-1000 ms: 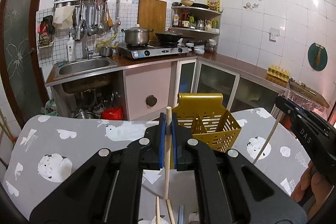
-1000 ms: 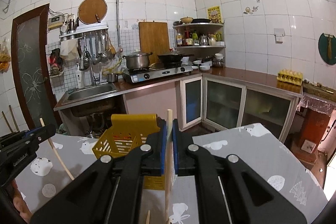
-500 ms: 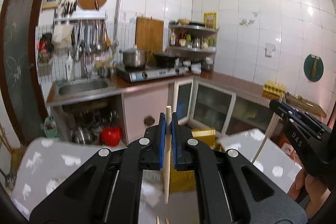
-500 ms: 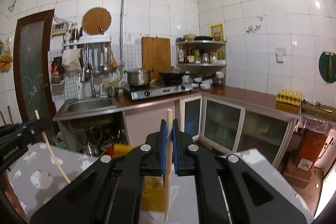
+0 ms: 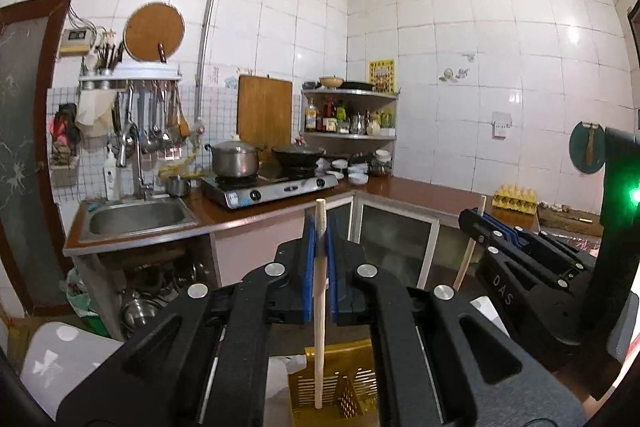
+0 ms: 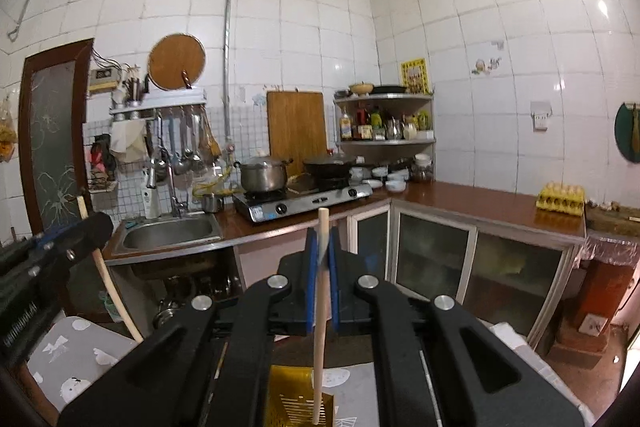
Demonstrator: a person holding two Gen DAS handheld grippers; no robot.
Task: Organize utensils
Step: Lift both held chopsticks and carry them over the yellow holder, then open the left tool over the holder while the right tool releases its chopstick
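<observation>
The left gripper (image 5: 319, 267) pinches a wooden chopstick (image 5: 319, 327) near its top, jaws pressed onto it so the stick hangs upright; I'd guess that keeps the tip aimed at the yellow slotted holder (image 5: 352, 387) directly below. The stick's lower end overlaps the holder's nearer compartment, though whether it is inside I cannot tell. The right gripper (image 6: 321, 267) clamps a second chopstick (image 6: 320, 339) the same way, over the holder's edge (image 6: 298, 403). Otherwise, what shows of the compartments looks empty.
</observation>
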